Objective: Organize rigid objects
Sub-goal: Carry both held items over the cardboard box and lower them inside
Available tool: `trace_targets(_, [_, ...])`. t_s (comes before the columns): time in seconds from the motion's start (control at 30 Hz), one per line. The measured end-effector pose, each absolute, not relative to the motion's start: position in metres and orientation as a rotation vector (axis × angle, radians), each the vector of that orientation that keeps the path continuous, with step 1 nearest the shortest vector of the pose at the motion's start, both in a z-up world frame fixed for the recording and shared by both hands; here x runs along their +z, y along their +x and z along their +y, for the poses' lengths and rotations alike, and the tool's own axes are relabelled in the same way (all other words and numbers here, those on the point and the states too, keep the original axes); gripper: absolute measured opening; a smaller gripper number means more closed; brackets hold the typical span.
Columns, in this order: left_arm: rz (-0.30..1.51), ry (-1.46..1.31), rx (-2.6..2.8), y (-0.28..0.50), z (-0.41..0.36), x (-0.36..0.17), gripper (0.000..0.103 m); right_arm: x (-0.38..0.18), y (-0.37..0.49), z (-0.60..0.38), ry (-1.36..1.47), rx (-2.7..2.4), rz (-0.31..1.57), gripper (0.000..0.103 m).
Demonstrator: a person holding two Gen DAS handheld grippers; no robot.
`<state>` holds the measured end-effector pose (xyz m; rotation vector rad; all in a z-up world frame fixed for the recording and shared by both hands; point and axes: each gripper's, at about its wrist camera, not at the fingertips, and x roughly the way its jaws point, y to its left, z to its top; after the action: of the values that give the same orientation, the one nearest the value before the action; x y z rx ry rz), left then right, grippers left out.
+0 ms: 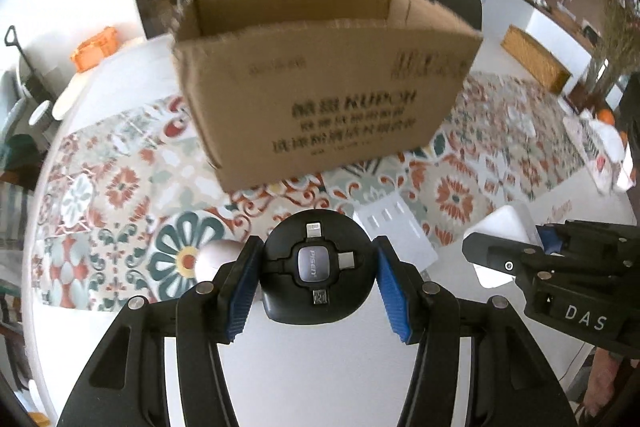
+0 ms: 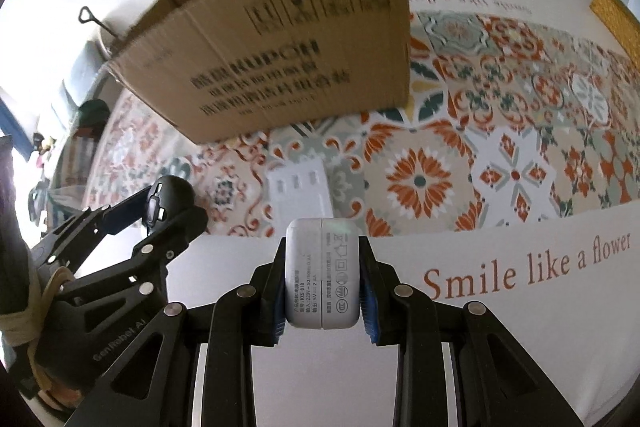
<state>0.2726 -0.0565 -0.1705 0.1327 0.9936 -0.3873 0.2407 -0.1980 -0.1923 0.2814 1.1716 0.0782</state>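
My left gripper [image 1: 318, 269] is shut on a round black Pisen cable adapter [image 1: 318, 267] and holds it above the table, short of the open cardboard box [image 1: 320, 83]. My right gripper [image 2: 322, 275] is shut on a white power adapter [image 2: 322, 275], also above the table. The box also shows in the right wrist view [image 2: 280, 47], ahead and to the left. The left gripper with the black adapter [image 2: 168, 199] shows at the left of the right wrist view. The right gripper [image 1: 520, 255] shows at the right of the left wrist view.
A white flat charger [image 1: 396, 231] lies on the patterned tablecloth [image 1: 500, 147] in front of the box; it also shows in the right wrist view [image 2: 298, 187]. A small white rounded object [image 1: 218, 259] lies behind my left finger. An orange container [image 1: 94, 47] stands far left.
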Motion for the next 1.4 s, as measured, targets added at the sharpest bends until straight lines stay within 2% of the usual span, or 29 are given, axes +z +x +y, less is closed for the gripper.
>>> trace_targets(0.5, [0.812,0.08,-0.342,0.266,-0.045,-0.101,0.055,-0.117,0.238,-0.181,0.247,0.143,0.953,0.03])
trace_targets(1.4, [0.649,0.032,-0.269,0.314,-0.05,-0.021,0.055,-0.04,0.284,-0.191,0.195,0.137,0.699,0.03])
